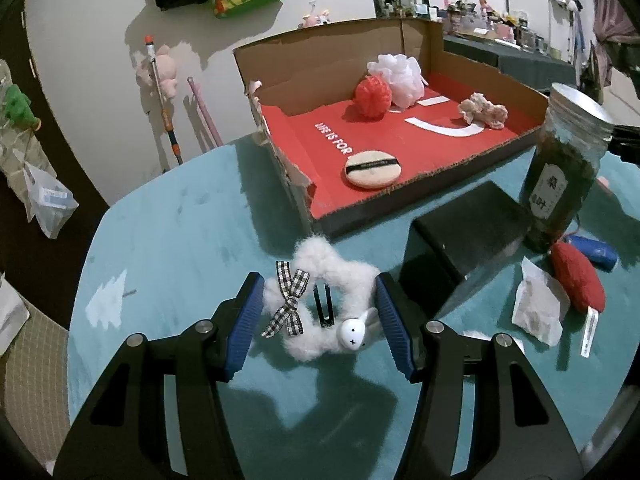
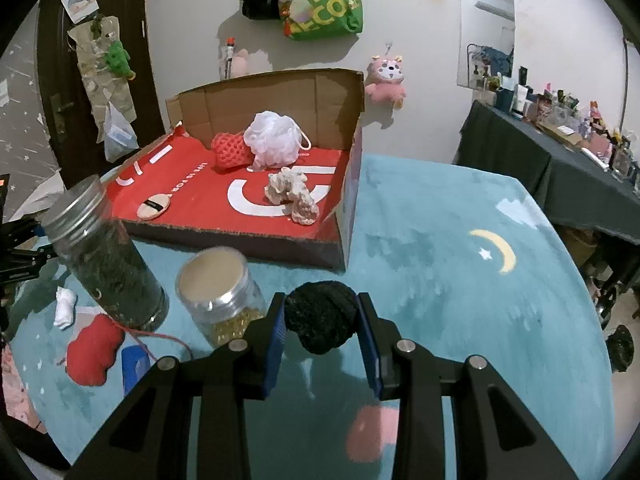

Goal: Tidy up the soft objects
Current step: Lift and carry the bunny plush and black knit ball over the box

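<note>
My left gripper (image 1: 320, 316) is shut on a white fluffy hair tie (image 1: 332, 276) with a checked bow and a small rabbit head, held above the teal table (image 1: 180, 240). In the right wrist view, my right gripper (image 2: 322, 328) is shut on a black fuzzy ball (image 2: 322, 316). Ahead of both stands an open cardboard box (image 1: 400, 208) with a red floor. In it lie a red mesh sponge (image 1: 374, 96), a white bath pouf (image 1: 400, 74), a beige scrunchie (image 1: 482, 112) and a round powder puff (image 1: 372, 170).
A tall jar of dried leaves (image 1: 568, 168), a black box (image 1: 464, 232), a red plush piece (image 1: 578, 280) and a white packet (image 1: 536, 304) sit right of the left gripper. A short jar with a silver lid (image 2: 220, 292) stands just left of the right gripper.
</note>
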Tool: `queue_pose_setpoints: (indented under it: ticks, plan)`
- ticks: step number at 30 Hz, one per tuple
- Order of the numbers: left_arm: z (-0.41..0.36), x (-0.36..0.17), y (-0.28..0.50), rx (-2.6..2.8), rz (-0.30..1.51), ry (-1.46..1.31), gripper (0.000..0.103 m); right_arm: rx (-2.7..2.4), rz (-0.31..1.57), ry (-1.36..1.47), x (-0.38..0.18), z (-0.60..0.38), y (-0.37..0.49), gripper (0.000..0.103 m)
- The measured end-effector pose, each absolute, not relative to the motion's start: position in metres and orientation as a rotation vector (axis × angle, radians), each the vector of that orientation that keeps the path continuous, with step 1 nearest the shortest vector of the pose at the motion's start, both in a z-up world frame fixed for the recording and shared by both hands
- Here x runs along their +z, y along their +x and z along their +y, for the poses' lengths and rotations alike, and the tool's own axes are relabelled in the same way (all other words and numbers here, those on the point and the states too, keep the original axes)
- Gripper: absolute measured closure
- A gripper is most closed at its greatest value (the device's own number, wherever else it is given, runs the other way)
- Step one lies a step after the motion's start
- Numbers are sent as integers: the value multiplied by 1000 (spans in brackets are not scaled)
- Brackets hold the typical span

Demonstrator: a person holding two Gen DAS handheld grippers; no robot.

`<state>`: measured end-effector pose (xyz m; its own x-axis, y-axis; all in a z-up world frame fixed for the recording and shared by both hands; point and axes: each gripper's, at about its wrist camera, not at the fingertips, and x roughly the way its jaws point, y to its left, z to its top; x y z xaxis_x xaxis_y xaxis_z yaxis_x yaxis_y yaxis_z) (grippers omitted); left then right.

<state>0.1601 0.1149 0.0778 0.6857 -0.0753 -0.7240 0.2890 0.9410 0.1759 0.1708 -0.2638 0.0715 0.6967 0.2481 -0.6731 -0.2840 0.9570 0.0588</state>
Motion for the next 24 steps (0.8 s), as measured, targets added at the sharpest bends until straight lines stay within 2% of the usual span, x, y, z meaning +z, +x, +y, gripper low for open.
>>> queue_pose_setpoints:
  ticks: [24]
  plan:
    - [111, 99, 189, -292, 763, 335, 48, 445, 769, -25, 88, -255, 210, 67]
